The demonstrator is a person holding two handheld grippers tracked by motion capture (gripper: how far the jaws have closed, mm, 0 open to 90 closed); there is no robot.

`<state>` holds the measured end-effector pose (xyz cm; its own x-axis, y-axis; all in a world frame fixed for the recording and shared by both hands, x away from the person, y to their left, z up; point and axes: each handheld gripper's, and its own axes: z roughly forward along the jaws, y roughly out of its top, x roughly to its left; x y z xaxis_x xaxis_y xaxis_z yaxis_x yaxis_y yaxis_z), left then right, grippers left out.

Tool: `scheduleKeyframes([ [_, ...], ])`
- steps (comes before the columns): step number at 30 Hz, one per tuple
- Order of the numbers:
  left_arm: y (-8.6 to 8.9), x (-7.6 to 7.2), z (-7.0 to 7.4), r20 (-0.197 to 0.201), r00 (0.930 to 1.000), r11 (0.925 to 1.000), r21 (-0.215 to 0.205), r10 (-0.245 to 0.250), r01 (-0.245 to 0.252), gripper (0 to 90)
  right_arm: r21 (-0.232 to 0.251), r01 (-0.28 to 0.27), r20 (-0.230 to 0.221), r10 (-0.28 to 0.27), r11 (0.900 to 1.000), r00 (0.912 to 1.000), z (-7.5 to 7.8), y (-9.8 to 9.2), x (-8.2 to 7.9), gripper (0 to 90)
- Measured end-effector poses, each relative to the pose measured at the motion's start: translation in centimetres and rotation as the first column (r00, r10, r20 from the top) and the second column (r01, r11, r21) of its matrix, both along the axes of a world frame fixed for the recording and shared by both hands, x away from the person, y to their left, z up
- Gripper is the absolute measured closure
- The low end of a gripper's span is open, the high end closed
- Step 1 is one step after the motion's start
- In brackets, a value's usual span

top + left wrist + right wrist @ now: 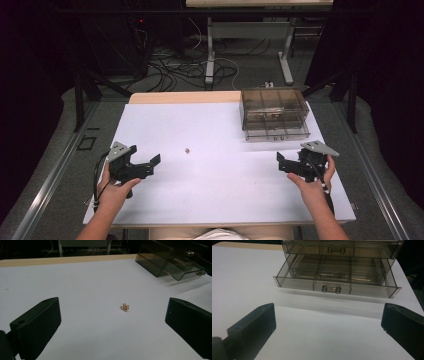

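**Trinket lies right of my left gripper**

My left gripper, jaws wide and empty, sits nearest the small gold trinket, perhaps linked rings. Far right stands the drawer box; my right gripper gapes empty.

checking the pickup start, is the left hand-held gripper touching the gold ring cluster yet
Apart. In the left gripper view the gold ring cluster lies alone on the table, well ahead of the open left hand-held gripper.

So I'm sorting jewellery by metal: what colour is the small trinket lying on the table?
Gold-coloured; the trinket shows best in the left gripper view.
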<state>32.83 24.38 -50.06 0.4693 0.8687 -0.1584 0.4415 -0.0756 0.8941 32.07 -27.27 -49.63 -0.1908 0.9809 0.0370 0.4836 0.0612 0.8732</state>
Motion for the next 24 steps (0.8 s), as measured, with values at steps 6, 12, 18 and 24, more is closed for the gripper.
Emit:
scheduleKeyframes([
  [6, 0.0, 0.0, 0.0, -0.002, 1.0, 1.0, -0.007, -0.001, 0.001, 0.7, -0.015, -0.046, -0.003, 0.046, 0.999, 0.999, -0.3, 0.9, 0.1, 0.0],
  [12, -0.2, -0.2, 0.0, 0.004, 1.0, 1.0, -0.002, -0.008, 0.008, 0.7, -0.028, -0.061, 0.005, 0.061, 0.998, 0.9981, -0.2, 1.4, 0.3, 0.0],
  [18, -0.3, -0.4, 0.1, 0.011, 0.9998, 0.9998, 0.01, -0.014, 0.014, 0.7, -0.023, -0.066, -0.012, 0.066, 0.998, 0.9978, -0.1, 1.9, 0.4, 0.9],
  [24, -0.3, -0.5, 0.1, 0.014, 0.9999, 0.9999, 0.007, -0.008, 0.008, 0.8, -0.011, -0.074, -0.046, 0.074, 0.997, 0.9962, 0.4, 2.4, 0.5, 7.8],
])
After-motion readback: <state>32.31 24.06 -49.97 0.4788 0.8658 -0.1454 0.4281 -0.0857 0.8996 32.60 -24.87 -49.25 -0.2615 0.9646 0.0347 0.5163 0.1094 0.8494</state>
